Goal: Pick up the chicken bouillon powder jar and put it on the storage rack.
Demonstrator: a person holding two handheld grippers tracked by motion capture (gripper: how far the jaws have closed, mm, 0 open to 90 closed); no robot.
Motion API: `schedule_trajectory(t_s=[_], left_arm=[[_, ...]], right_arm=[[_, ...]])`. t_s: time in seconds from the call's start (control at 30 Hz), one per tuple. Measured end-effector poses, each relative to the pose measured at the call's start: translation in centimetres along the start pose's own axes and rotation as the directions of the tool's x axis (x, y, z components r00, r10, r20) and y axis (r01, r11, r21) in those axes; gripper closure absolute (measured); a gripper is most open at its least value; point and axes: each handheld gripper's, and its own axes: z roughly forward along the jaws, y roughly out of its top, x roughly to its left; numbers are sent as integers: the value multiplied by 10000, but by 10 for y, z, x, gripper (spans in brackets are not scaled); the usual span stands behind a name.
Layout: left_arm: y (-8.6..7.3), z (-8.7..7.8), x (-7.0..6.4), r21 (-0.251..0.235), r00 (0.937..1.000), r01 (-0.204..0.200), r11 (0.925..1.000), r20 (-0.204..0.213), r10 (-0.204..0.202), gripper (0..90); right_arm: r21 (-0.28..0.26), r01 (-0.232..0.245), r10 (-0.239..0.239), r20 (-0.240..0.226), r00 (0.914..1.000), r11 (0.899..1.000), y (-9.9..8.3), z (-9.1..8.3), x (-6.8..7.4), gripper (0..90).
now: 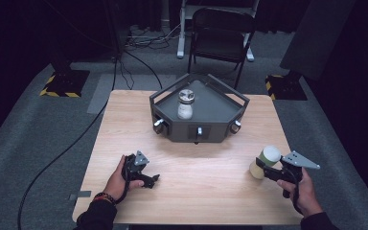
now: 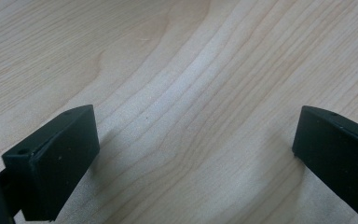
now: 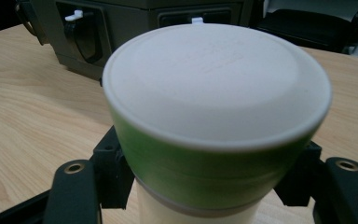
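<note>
A cream bottle with a green-and-white lid (image 1: 264, 162) is tilted toward the table's right front, with my right gripper (image 1: 262, 169) shut on its body. In the right gripper view the lid (image 3: 214, 93) looms close, and my right gripper (image 3: 200, 191) has its jaws pressed on the cream body just below the green band. My left gripper (image 1: 152, 180) rests low over the wooden table (image 1: 196, 163) at the left front. Its jaws stand wide apart in the left gripper view, so my left gripper (image 2: 196, 154) is open with only bare wood between them.
A dark grey angular tray unit (image 1: 215, 103) sits at the table's far middle, with small knobs on its front faces. A clear jar with a metal lid (image 1: 185, 104) stands on it. A black folding chair (image 1: 223, 33) and cables lie on the floor behind.
</note>
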Motion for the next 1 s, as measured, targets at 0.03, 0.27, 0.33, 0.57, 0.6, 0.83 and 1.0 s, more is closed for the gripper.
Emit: schedule_trajectory(t_s=[0.03,0.27,0.33,0.57,0.6,0.83,1.0], left_arm=[[0,0,0,1,10000,-1,10000,1,1,0],[0,0,0,-1,10000,1,10000,-1,-1,0],[0,0,0,-1,10000,1,10000,0,-1,0],[0,0,0,4,10000,14,10000,1,-14,0],[0,0,0,-2,10000,0,10000,0,0,0],[0,0,0,4,10000,9,10000,0,-9,0],[0,0,0,-2,10000,0,10000,-3,0,0]], right_arm=[[-22,30,-30,43,10000,10000,1,0,1,345],[-126,32,-29,235,9997,9999,12,1,5,345],[-243,40,-33,282,9996,9997,15,1,6,345],[-383,62,-48,383,9993,9992,33,4,12,345],[-401,97,-81,403,9992,9991,36,5,13,345],[-479,194,-163,630,9979,9987,57,9,22,345],[-610,254,-208,756,9969,9978,72,12,26,345]])
